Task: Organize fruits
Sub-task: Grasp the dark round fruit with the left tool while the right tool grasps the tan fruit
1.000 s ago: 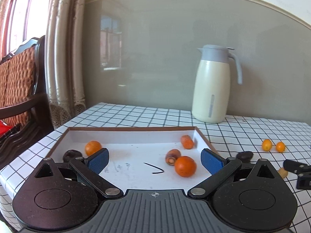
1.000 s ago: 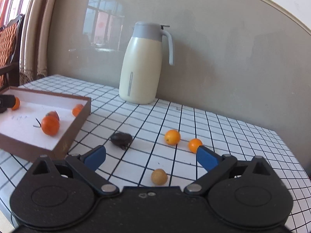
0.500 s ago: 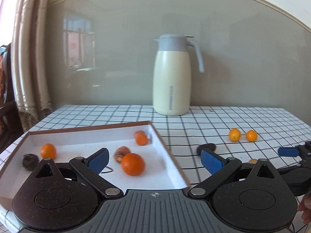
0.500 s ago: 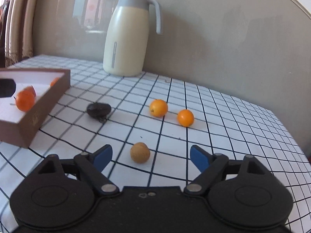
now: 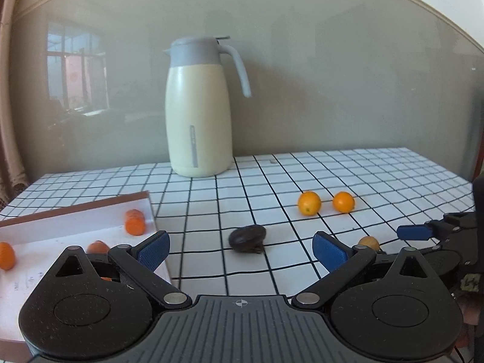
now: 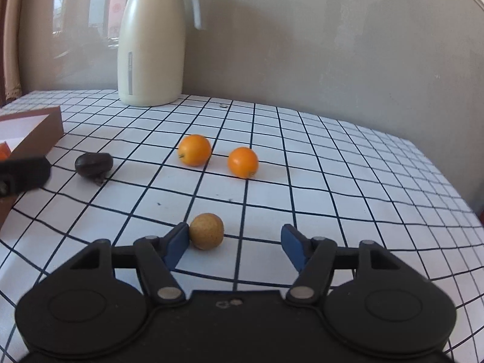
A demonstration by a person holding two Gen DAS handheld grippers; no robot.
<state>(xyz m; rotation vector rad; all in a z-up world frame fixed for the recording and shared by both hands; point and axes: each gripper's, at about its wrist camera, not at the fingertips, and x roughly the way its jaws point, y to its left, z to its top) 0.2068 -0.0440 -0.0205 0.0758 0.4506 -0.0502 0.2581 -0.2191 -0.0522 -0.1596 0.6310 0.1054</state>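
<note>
Task stage: sorting was partly done; some fruit lay in the box [image 5: 75,211] and some lay loose on the tabletop [image 6: 332,181].
In the box: the left wrist view showed an orange fruit [image 5: 135,222] near the far right corner, another [image 5: 6,255] at the left edge and a reddish one [image 5: 97,246] partly hidden behind the left gripper's own finger; the rest of the box was out of frame.
Left on the tabletop: four pieces, namely two small oranges [image 6: 194,150] [image 6: 243,162] side by side, a dark brown fruit [image 6: 93,165] nearer the box, and a tan round fruit [image 6: 207,231] closest to the right gripper [image 6: 234,243].
Right gripper: jaws were closing with the tan fruit between them; the left pad [image 6: 177,243] looked to touch the fruit, the right pad stood well clear, so no grip yet.
Left gripper [image 5: 242,246]: jaws wide and empty, aimed across the tabletop.
Dark fruit from the left gripper: at 12 o'clock, just beyond the pads.
Two oranges from the tan fruit: about 12 to 1 o'clock, farther back toward the wall.
Box from the tan fruit: about 10 o'clock, well apart.
Jug [image 5: 198,106]: at the back by the wall, apart from all the fruit.
Judgement: roughly half remained; each loose piece still needed carrying to the box.
</note>
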